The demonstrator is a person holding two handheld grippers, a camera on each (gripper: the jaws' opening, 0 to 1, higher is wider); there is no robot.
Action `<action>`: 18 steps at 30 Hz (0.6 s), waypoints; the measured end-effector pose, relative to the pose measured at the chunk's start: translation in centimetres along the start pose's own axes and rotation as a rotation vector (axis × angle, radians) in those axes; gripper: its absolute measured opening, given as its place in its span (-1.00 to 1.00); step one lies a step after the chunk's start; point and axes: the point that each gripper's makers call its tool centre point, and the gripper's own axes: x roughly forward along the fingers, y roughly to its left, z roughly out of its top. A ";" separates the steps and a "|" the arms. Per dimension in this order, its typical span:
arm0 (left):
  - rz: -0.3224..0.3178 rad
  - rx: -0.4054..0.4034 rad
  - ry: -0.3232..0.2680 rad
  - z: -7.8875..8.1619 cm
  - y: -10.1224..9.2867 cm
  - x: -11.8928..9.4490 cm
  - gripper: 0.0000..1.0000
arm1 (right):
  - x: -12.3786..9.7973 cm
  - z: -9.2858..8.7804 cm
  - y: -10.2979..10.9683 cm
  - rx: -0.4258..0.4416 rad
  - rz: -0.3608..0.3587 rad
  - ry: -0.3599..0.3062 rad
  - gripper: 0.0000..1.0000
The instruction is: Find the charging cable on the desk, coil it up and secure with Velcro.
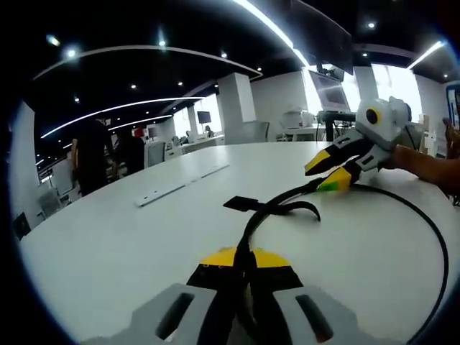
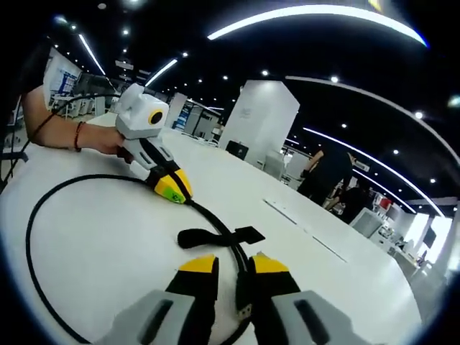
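Open office: white table (image 1: pixel 144 237), pillar (image 2: pixel 262 115), ceiling light strips (image 2: pixel 316 14).

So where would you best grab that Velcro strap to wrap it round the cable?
Probably by the free flat tab of the Velcro strap, which lies loose on the white table beside the black cable. Coming from above on the open side away from the cable seems best, since the flat tab sticks out there.

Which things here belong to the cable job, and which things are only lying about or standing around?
Belonging to the job:
- black charging cable, looped on the white desk
- black Velcro strap on the cable
- left gripper, shut on the cable
- right gripper, with the cable between its jaws

Only around:
- flat white strip on the desk
- people standing behind
- monitor
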 end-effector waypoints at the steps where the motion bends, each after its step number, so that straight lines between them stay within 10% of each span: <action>1: 0.000 0.000 0.000 0.0 0.0 0.0 -0.86 | 0.1 0.0 0.1 0.000 0.007 0.001 -0.65; 18: -0.002 0.011 0.003 0.1 -0.1 -0.1 -0.86 | 1.4 0.1 0.8 -0.053 0.049 0.007 -0.67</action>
